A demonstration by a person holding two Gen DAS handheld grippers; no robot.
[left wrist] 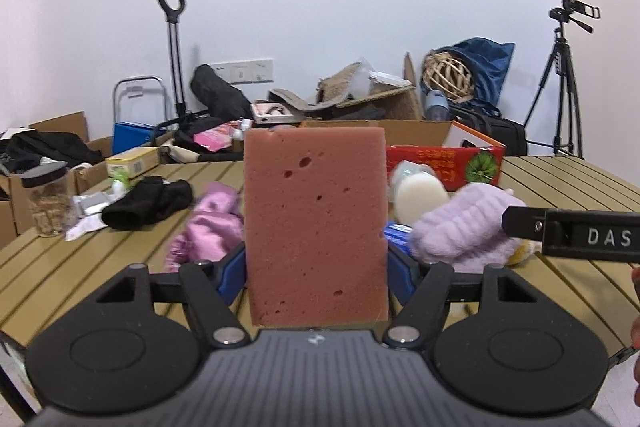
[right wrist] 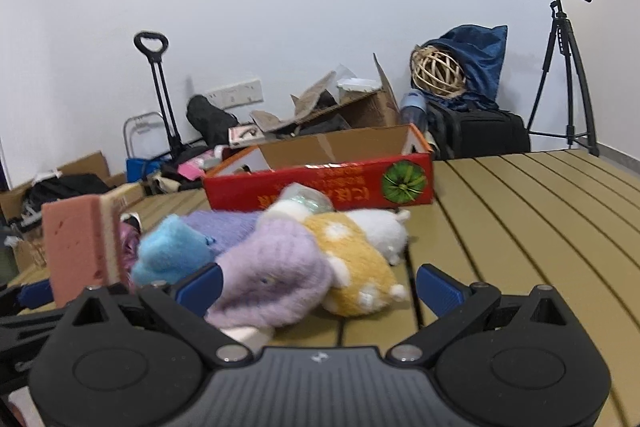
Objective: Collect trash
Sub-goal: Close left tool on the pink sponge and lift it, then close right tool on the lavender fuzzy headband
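Note:
My left gripper (left wrist: 316, 267) is shut on a pink sponge (left wrist: 316, 223), held upright above the slatted table (left wrist: 60, 267); the sponge also shows at the left of the right wrist view (right wrist: 80, 251). My right gripper (right wrist: 318, 285) is open, its blue fingers (right wrist: 438, 289) on either side of a pile of fuzzy socks: a lilac sock (right wrist: 272, 275), a yellow sock (right wrist: 352, 267) and a light blue sock (right wrist: 172, 255). The lilac sock also shows in the left wrist view (left wrist: 464, 227). A red open cardboard box (right wrist: 320, 187) stands behind the pile.
On the table's left lie a black cloth (left wrist: 148, 203), a pink shiny cloth (left wrist: 212, 223), a jar (left wrist: 48, 203) and wrappers. Behind the table are cardboard boxes, bags, a trolley (left wrist: 174, 55) and a tripod with camera (right wrist: 568, 67). The table's right side (right wrist: 540, 219) is bare slats.

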